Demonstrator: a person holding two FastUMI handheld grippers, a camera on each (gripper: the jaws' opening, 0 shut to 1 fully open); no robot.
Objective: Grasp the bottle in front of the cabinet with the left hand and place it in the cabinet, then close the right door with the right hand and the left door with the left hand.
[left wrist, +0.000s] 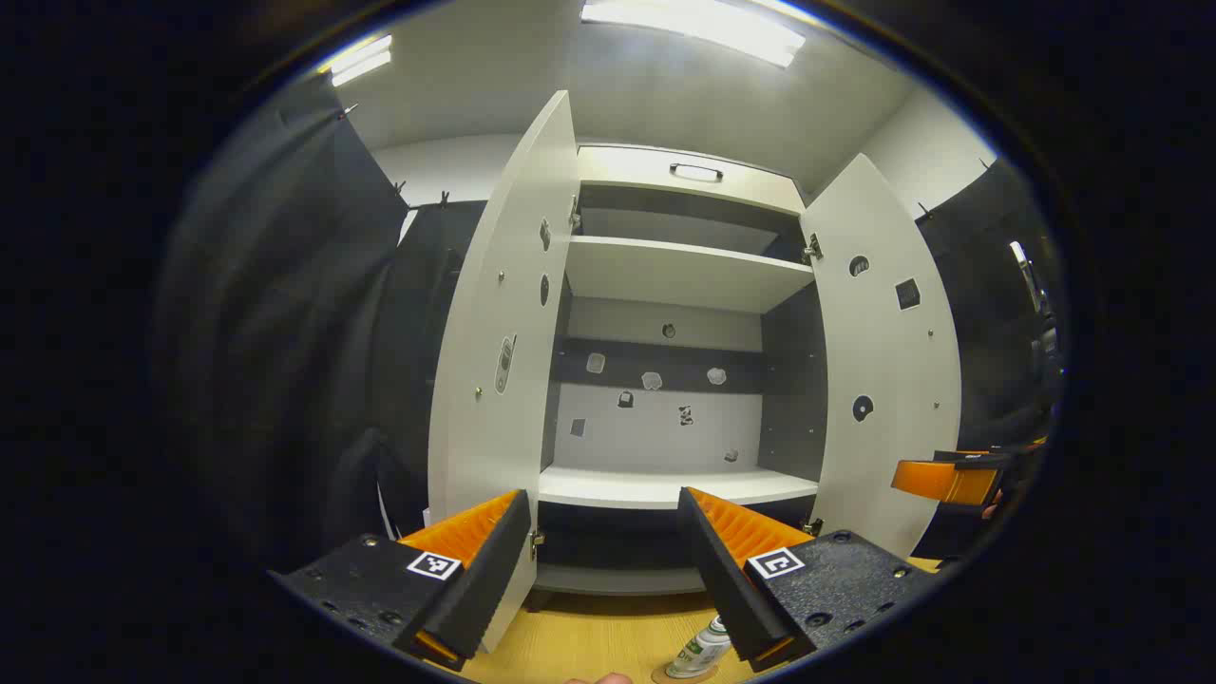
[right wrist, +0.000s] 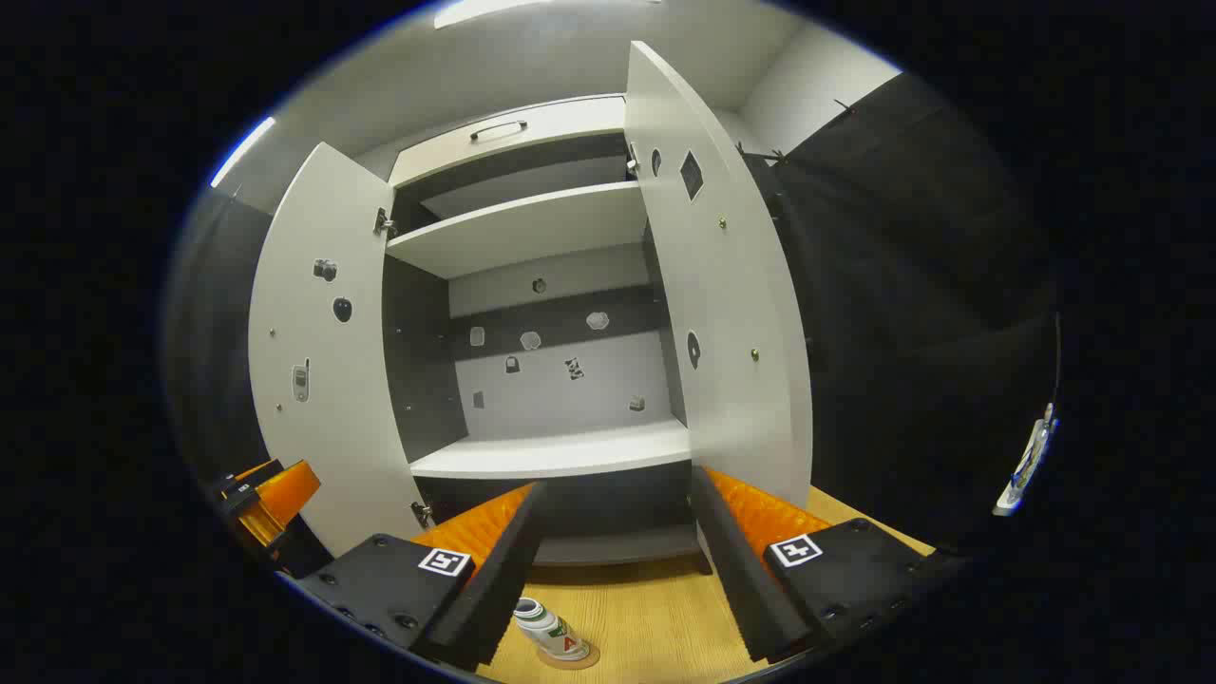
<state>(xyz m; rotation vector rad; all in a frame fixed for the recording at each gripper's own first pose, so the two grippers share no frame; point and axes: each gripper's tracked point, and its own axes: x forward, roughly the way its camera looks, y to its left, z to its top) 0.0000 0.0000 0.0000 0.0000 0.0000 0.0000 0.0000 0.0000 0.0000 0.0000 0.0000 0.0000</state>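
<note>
Bottle [right wrist: 549, 630]: small, white-capped, standing on wooden bench [right wrist: 646, 617].
Cabinet [left wrist: 665, 380]: smooth white panels, doors standing open.
Jaws: both grippers gaping, holding nothing.

left tool [left wrist: 603, 570], screwed bases, square markers

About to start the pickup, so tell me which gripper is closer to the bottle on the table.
Hard to call: the bottle lies below the left gripper, by its right finger, and below the right gripper, by its left finger.

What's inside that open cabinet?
The cabinet holds bare shelves and small stickers on its back wall. No bottle inside; it stands on the floor. The lowest compartment is dark.
</note>
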